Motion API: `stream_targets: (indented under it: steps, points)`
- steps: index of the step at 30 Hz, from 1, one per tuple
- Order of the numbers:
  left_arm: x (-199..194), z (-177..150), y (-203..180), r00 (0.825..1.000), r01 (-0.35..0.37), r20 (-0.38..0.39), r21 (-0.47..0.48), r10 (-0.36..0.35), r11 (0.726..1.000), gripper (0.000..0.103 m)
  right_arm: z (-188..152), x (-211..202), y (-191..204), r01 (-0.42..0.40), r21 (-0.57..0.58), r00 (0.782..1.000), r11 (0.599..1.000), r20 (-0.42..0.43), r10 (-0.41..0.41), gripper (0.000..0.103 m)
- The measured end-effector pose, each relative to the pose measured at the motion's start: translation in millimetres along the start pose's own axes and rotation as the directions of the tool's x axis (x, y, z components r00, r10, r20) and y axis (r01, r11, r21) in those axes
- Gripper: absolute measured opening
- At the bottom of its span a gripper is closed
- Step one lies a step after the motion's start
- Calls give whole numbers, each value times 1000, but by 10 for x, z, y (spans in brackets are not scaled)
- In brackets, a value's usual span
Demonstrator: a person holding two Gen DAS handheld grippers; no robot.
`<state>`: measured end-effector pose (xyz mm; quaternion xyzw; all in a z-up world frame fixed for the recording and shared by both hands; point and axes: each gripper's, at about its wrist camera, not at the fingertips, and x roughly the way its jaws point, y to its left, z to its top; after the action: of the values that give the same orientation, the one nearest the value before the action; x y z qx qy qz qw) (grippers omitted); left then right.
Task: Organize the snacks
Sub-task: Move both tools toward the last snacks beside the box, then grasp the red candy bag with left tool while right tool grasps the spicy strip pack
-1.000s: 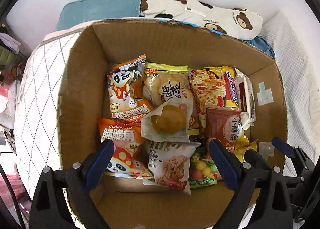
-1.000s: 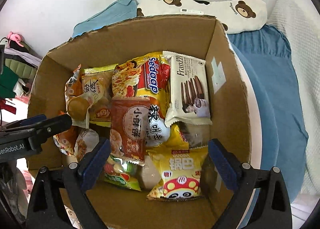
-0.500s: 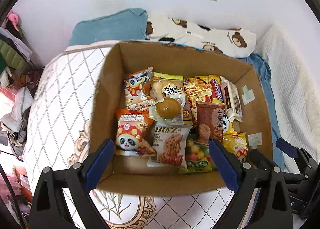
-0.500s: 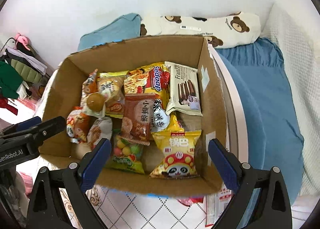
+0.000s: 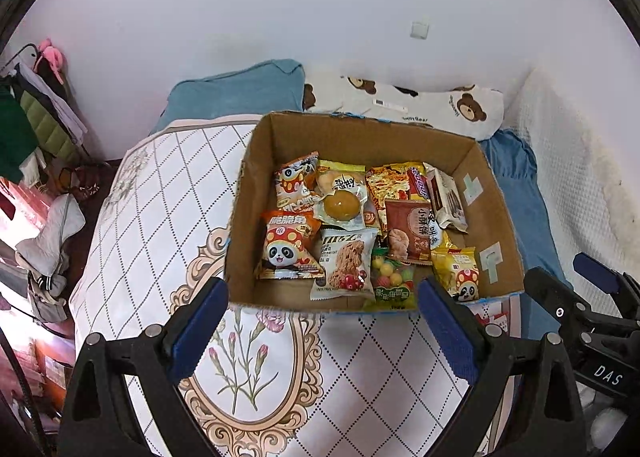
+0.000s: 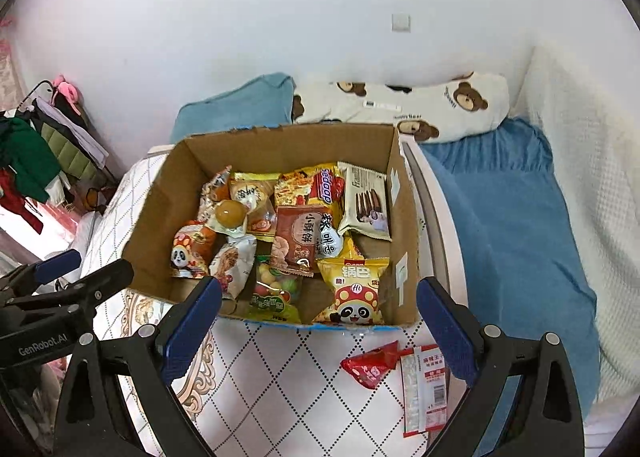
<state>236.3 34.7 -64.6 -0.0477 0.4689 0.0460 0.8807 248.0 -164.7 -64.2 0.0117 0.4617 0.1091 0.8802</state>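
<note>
- Cardboard box (image 5: 496,193): set open-topped on a quilted bed cover (image 5: 160,225) with a diamond and floral pattern; filled with snack packets.
- Orange panda packet (image 5: 290,247): laid at the box's near left corner, just beside an oat cookie packet (image 5: 346,263).
- Round yellow pastry in clear wrap (image 5: 341,206): rested on top of the packets towards the middle left.
- Brown-red packet (image 5: 408,231): laid in the centre, overlapping a noodle packet (image 5: 394,181) behind it.
- Chocolate wafer pack (image 6: 366,199): placed along the right wall of the box.
- Yellow panda packet (image 6: 354,291): propped at the near right corner, next to a bag of coloured candies (image 6: 276,289).
- Red wrapper (image 6: 370,367) and long white-and-red packet (image 6: 424,387): left outside the box, on the cover near its front right corner.
- Left gripper (image 5: 322,327): held above the cover in front of the box; jaws spread wide, nothing held.
- Right gripper (image 6: 318,323): held likewise before the box's front edge; jaws spread wide, nothing held.
- Bear-print pillow (image 6: 420,105) and blue pillow (image 6: 236,107): seen behind the box against the wall.
</note>
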Motion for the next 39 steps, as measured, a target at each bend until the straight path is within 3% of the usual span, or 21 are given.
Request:
stream_targets:
  steps: [9,15,19,20,21,22,25,29,34,39]
  points:
    - [-284,-171,-61,999,1,48,4,-1,1000,97,-177,-408,24,-12,-2,999,1000,52,12,100]
    - [-293,-231,-128,999,8,33,3,-8,1000,97,-248,-524,17,-36,21,997,999,67,35,100]
    - [-159,-310,-309,1000,23,-18,21,-22,1000,97,-343,-519,-137,-92,71,995,993,45,89,99]
    - [-115,-344,-384,999,29,-32,34,-28,999,97,-390,-497,-231,-108,94,994,990,39,104,90]
    - [-61,-381,-471,998,34,-49,49,-32,998,97,-441,-471,-307,-118,113,993,987,32,115,71]
    - [34,-435,-607,996,47,-79,72,-41,996,97,-506,-427,-421,-123,137,992,983,12,123,65]
    - [301,-585,-950,985,78,-161,132,-56,988,97,-710,-254,-809,-117,222,990,968,-49,131,62]
    - [807,-802,-1468,968,84,-252,282,-11,956,97,-1074,68,-1320,-52,297,986,953,-139,97,63]
    - [1323,-971,-1997,960,75,-272,489,70,869,97,-1483,540,-1824,-30,393,961,919,-241,135,63]
    - [1626,-1046,-2351,947,111,-308,573,88,812,97,-1748,688,-2072,-7,422,957,906,-259,128,64]
